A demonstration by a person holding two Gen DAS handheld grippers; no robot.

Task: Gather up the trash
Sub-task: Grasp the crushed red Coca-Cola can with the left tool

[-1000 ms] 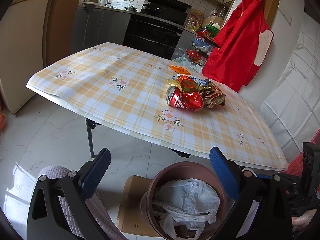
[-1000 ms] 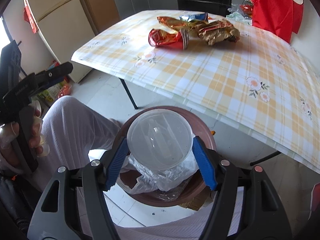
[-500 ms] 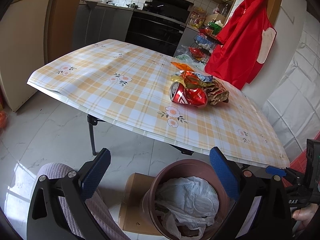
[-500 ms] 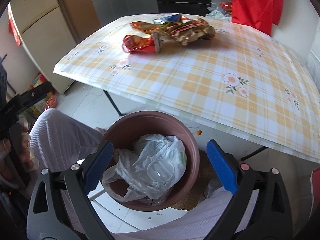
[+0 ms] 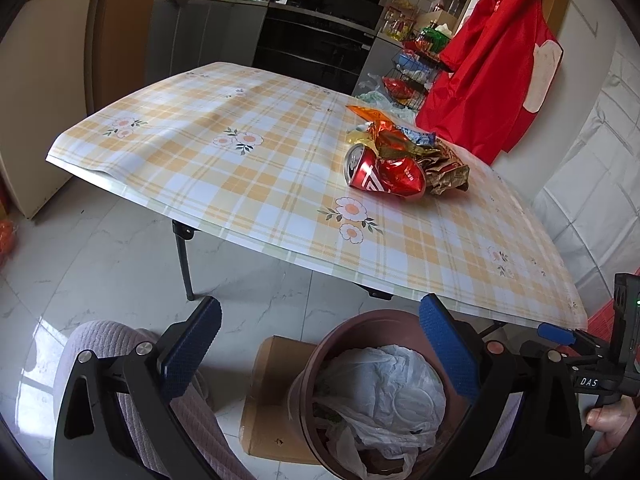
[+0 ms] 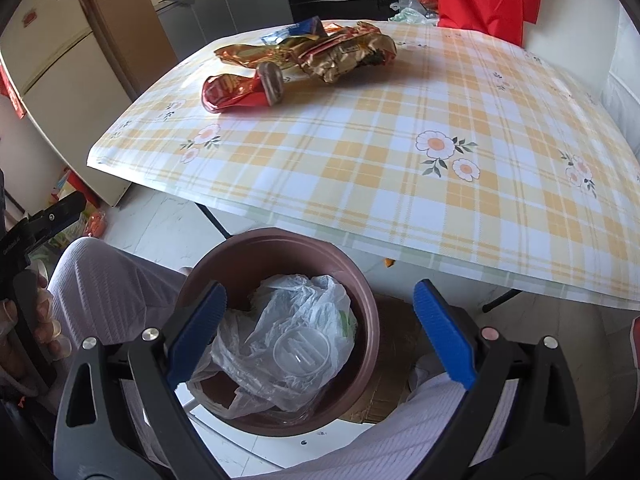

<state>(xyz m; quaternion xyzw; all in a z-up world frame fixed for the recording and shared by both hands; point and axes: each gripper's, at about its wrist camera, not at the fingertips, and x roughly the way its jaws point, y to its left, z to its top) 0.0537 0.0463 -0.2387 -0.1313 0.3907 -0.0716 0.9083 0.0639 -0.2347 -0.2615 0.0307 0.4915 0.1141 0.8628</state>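
A crushed red can (image 5: pixel 382 176) (image 6: pixel 240 90) lies on the checked tablecloth (image 5: pixel 248 184) (image 6: pixel 400 152) beside a heap of gold and orange snack wrappers (image 5: pixel 420 152) (image 6: pixel 332 50). A brown bin (image 5: pixel 362 322) (image 6: pixel 280 244) stands on the floor below the table's near edge, holding a white plastic bag (image 5: pixel 384 392) (image 6: pixel 296 320) and a clear plastic lid (image 6: pixel 302 352). My left gripper (image 5: pixel 320 344) is open and empty above the bin's left side. My right gripper (image 6: pixel 320 328) is open and empty directly above the bin.
A flat cardboard piece (image 5: pixel 272 384) lies under the bin. The person's knees in pale trousers (image 5: pixel 100 344) (image 6: pixel 108 280) flank the bin. A red apron (image 5: pixel 496 72) hangs at the far right. Kitchen cabinets and an oven (image 5: pixel 320 32) stand behind the table.
My right gripper opened and let go of the clear lid, which dropped onto the bag in the bin. Both grippers have drifted slightly towards the table.
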